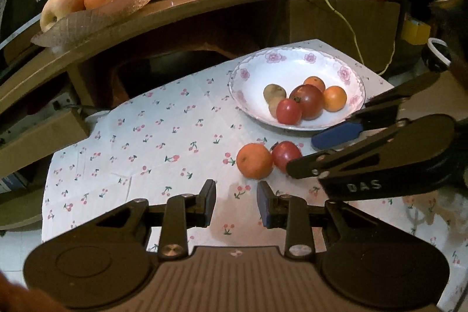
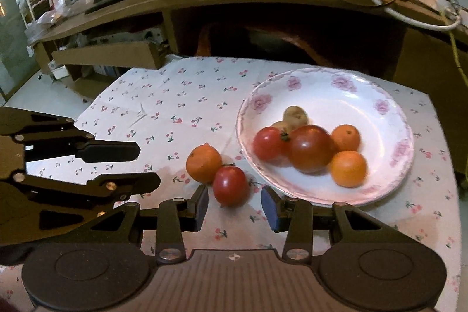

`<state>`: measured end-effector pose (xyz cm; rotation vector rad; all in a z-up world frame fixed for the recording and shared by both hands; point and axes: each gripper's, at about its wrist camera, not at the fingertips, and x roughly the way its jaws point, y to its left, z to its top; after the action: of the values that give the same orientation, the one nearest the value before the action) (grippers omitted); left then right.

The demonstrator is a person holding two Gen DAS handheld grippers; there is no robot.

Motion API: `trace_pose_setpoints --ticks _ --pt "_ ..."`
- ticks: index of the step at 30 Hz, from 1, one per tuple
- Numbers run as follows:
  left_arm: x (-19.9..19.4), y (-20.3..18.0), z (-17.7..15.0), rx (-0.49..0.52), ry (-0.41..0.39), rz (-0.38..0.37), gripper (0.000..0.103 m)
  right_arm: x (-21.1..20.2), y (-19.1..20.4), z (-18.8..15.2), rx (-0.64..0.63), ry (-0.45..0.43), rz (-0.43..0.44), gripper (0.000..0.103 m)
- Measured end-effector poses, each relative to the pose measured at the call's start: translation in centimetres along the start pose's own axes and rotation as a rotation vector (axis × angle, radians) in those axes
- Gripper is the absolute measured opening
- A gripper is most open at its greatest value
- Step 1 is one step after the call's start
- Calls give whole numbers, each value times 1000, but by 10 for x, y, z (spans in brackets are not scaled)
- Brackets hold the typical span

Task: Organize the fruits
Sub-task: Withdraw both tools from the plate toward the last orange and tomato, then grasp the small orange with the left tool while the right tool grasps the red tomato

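The left gripper (image 1: 236, 205) hangs over the cherry-print cloth (image 1: 146, 142), jaws narrowly apart and empty. The right gripper (image 2: 235, 206) is likewise parted with nothing gripped, a red tomato (image 2: 230, 185) just ahead of its fingertips. That tomato touches a mandarin (image 2: 204, 163) on the cloth, beside the floral plate (image 2: 389, 119) holding tomatoes, mandarins and two brownish fruits.

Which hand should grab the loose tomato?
Probably the right gripper: the tomato sits just ahead of its open fingers. The left gripper faces bare cloth, nearer the orange.
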<state>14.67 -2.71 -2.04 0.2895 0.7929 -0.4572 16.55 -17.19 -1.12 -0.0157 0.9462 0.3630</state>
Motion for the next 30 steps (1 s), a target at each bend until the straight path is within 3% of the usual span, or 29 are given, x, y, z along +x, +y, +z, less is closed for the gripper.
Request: trace_pose_setpoints --ticks 5,9,30 --pt "5 7 -4 -8 11 -10 37 13 3 1 -8 16 7 42" --pt "7 6 -4 0 9 -22 37 16 5 3 -23 25 -10 30" --pt "53 -16 19 7 -28 -65 39 -10 -27 -15 47 55 -27 29"
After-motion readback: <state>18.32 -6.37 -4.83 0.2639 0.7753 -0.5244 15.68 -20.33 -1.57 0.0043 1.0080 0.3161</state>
